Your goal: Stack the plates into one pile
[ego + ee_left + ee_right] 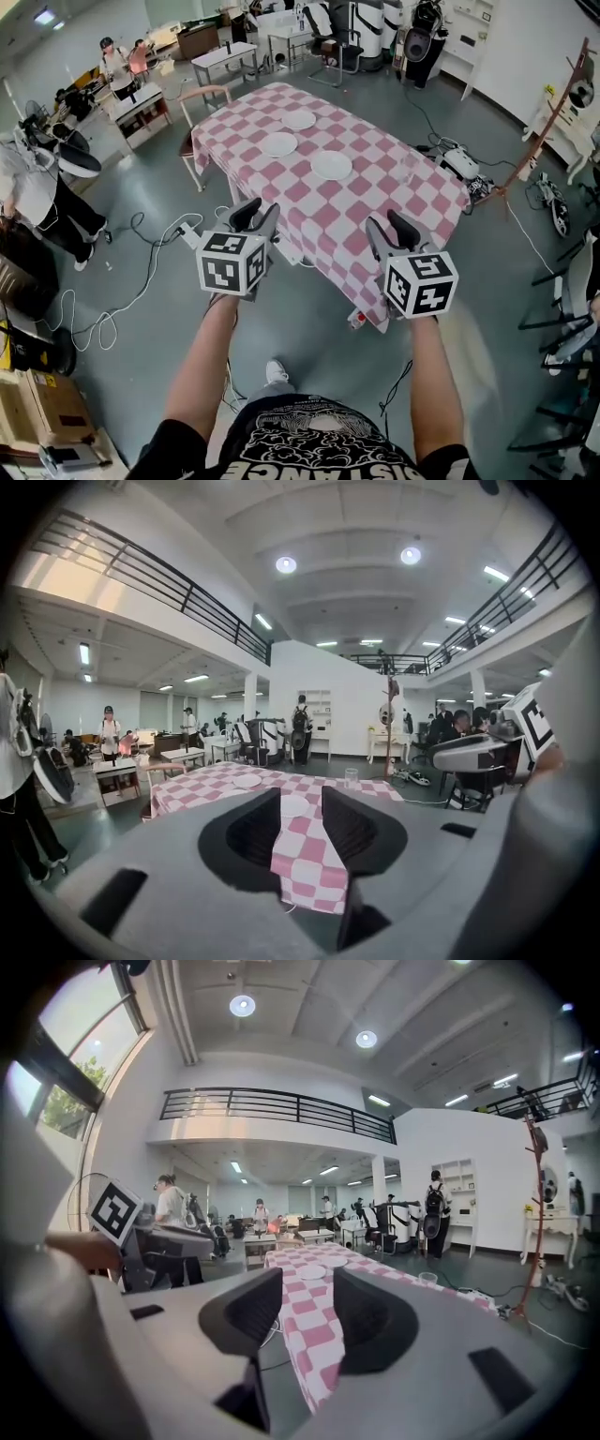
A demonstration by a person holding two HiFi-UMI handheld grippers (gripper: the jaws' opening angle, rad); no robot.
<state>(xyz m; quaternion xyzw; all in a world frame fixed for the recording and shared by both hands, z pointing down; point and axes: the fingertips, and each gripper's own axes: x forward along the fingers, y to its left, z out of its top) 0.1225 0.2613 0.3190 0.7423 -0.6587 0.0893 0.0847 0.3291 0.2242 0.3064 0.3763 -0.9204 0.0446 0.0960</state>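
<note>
Three white plates lie apart on a table with a pink-and-white checked cloth [427, 202]: a far plate [299, 120], a middle plate [278, 143] and a near plate [331, 165]. My left gripper [258, 217] and right gripper [387, 232] hover side by side short of the table's near edge, both pointing at it. Each is open with nothing between its jaws. In the left gripper view, the left gripper [300, 808] frames a plate [293, 805] far ahead. From the right gripper [307, 1293], plates [311, 1272] show farther off on the cloth.
A clear cup [410, 167] stands near the table's right edge. A chair [202, 98] sits at the far left corner. Cables [141, 281] trail over the floor on the left, with a power strip [356, 319] under the near corner. Desks, people and a wooden stand [553, 112] ring the room.
</note>
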